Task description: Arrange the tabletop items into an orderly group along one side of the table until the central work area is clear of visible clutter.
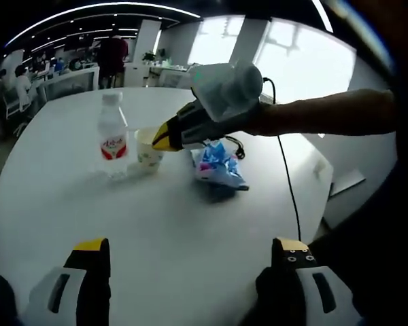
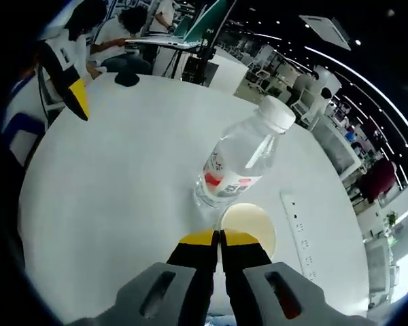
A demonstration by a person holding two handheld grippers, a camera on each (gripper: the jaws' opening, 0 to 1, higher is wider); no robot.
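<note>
I see a clear water bottle (image 1: 113, 138) with a white cap and a red-and-white label standing upright on the white surface (image 1: 156, 217). Just beside it sits a small paper cup (image 1: 148, 149), pale with a faint printed pattern; whether the two touch I cannot tell. Near the cup on its other side lies a crumpled blue snack bag (image 1: 219, 167) with pink and white print.

My right gripper (image 2: 218, 237) has its yellow-tipped jaws pressed together at the near rim of the cup (image 2: 249, 225); I cannot tell whether they pinch the rim. From this view I look down into the cup's cream interior, with the bottle (image 2: 240, 161) leaning away above it. A white power strip (image 2: 296, 234) lies to the side.

My left gripper (image 1: 192, 252) hangs over bare surface with its jaws wide apart, holding nothing. Its view shows the right gripper (image 1: 164, 138) reaching in, its yellow tips at the cup.
</note>
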